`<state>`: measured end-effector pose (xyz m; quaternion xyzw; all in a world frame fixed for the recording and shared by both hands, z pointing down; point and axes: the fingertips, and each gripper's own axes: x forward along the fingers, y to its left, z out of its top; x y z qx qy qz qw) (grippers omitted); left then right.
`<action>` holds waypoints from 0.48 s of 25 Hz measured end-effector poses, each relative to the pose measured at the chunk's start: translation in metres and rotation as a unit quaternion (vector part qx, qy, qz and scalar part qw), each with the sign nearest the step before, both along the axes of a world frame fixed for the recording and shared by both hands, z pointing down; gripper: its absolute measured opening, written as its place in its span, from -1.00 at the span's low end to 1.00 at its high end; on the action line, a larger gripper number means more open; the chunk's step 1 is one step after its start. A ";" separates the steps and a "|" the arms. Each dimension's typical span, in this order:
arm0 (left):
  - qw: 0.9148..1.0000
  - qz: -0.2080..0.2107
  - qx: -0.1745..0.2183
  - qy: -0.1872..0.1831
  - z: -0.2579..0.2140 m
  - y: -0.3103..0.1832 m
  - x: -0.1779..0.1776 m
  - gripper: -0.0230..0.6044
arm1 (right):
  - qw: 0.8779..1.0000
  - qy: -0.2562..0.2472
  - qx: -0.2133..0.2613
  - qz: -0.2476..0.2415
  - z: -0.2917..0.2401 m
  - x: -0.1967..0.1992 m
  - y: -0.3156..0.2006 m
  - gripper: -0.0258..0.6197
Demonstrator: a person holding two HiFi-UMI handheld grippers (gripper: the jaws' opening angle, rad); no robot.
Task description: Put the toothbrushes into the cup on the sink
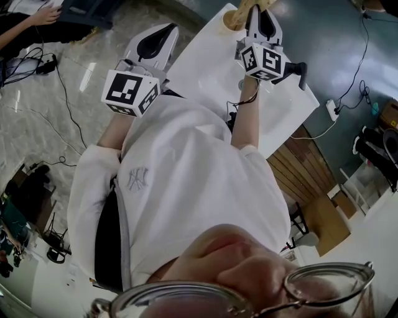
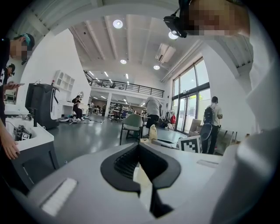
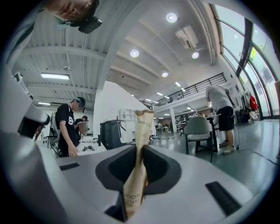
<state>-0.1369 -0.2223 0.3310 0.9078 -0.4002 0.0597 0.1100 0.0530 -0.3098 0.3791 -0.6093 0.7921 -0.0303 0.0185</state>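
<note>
My right gripper (image 1: 261, 12) is at the far end of the white sink (image 1: 205, 68), shut on a toothbrush in a tan paper wrapper (image 3: 142, 131). The wrapper stands upright between the jaws (image 3: 142, 146) and reaches past the tips. A tan rounded thing (image 1: 233, 18) lies just left of that gripper, partly hidden; whether it is the cup I cannot tell. My left gripper (image 1: 163, 31) hangs over the sink's left edge. Its fingertips (image 2: 139, 146) meet, with nothing sticking out past them.
Cables run over the floor on both sides, with a power strip (image 1: 331, 110) right of the sink. A wooden crate (image 1: 305, 168) stands at the sink's near right. A chair (image 2: 131, 124) and several people are farther off in the hall.
</note>
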 end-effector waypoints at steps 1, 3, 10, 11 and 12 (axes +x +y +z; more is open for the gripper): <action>1.000 0.000 -0.002 -0.001 0.001 0.000 0.000 -0.90 | 1.000 0.014 -0.003 -0.004 0.004 -0.003 0.000 -0.76; 1.000 0.000 -0.005 -0.002 0.003 0.000 0.000 -0.90 | 0.999 0.039 -0.008 -0.012 0.010 -0.010 -0.001 -0.77; 1.000 0.001 -0.013 -0.004 0.010 -0.006 -0.001 -0.90 | 0.997 0.071 -0.025 -0.020 0.032 -0.024 -0.005 -0.76; 1.000 0.002 -0.013 -0.005 0.010 -0.006 0.000 -0.90 | 0.997 0.074 -0.027 -0.021 0.034 -0.025 -0.005 -0.77; 1.000 0.002 -0.012 -0.005 0.010 -0.006 0.000 -0.90 | 0.996 0.076 -0.029 -0.022 0.036 -0.026 -0.004 -0.76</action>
